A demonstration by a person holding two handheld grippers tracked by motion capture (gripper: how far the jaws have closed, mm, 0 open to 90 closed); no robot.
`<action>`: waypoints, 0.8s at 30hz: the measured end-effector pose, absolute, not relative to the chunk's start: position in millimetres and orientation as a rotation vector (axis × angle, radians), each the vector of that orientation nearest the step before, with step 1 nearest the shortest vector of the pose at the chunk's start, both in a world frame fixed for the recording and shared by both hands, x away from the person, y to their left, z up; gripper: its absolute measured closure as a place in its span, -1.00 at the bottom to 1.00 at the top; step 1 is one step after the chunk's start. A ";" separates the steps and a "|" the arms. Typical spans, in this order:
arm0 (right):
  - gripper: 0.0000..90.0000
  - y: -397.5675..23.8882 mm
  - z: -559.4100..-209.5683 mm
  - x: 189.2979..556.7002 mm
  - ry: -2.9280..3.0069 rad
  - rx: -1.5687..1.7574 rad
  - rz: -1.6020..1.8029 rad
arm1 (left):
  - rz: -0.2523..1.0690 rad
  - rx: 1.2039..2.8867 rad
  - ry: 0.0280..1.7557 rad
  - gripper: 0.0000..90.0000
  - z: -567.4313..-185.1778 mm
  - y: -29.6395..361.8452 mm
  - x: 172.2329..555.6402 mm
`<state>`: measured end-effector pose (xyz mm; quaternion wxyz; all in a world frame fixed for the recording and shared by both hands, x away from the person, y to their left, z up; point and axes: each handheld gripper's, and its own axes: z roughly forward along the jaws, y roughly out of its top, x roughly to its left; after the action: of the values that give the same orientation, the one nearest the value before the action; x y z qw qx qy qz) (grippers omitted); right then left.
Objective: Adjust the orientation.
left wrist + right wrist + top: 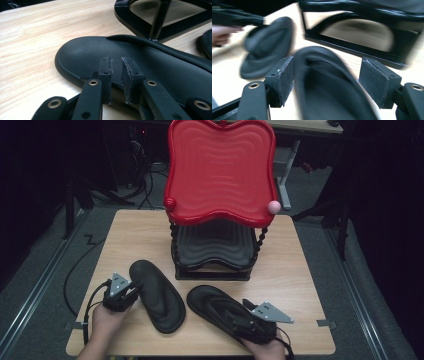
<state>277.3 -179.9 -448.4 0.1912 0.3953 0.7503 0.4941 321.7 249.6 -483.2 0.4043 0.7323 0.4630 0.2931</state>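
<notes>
Right gripper (325, 80) wide astride sandal (329, 90)

No readable writing anywhere in the three views.

The two black rubber flip-flop sandals (158, 296) (216, 308) carry no legible brand or size mark on their footbeds; the glossy red wavy plastic tray (220, 170) on top of the black two-tier stand and the dark tray (214, 245) below it show only moulded ripples, no lettering. The pale wood-grain tabletop (140, 235) bears no label or sticker, and the grey three-cornered plates (119, 283) on the handheld tools show holes but no numbers or signs.
</notes>
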 end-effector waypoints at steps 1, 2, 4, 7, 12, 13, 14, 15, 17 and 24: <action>-0.37 -189.2 -449.5 278.7 2.093 1.128 1.385 | 0.742 1.848 1.168 0.74 -483.2 249.4 318.0; -0.36 -198.0 -450.5 279.8 2.078 1.142 1.382 | 0.744 1.849 1.162 0.74 -483.4 248.9 314.3; -0.36 -211.0 -452.6 281.9 2.056 1.166 1.368 | 0.754 1.852 1.158 0.75 -483.9 247.9 311.7; -0.36 -228.1 -456.2 284.8 2.022 1.217 1.382 | 0.771 1.876 1.147 0.68 -482.4 247.6 319.9; -0.35 -230.7 -460.6 283.6 2.022 1.228 1.395 | 0.806 1.920 1.241 0.49 -486.6 259.6 356.0; -0.35 -229.8 -460.4 283.1 2.023 1.224 1.394 | 0.788 1.931 1.242 0.56 -489.5 261.8 358.3; -0.35 -229.2 -459.9 282.7 2.023 1.221 1.397 | 0.782 1.952 1.232 0.66 -492.1 262.6 358.1; -0.35 -228.9 -459.4 282.4 2.020 1.217 1.400 | 0.783 1.948 1.220 0.74 -493.5 263.2 356.2; -0.34 -228.4 -459.4 282.1 2.020 1.216 1.400 | 0.779 1.943 1.221 0.83 -494.8 266.0 349.2; -0.34 -225.1 -462.0 282.4 2.040 1.214 1.396 | 0.758 1.907 1.223 0.86 -497.6 277.5 314.3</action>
<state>282.4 -225.1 -462.0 0.1928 0.4326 0.7268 0.4974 314.3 277.5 -497.6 0.3678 0.7423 0.4761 0.2950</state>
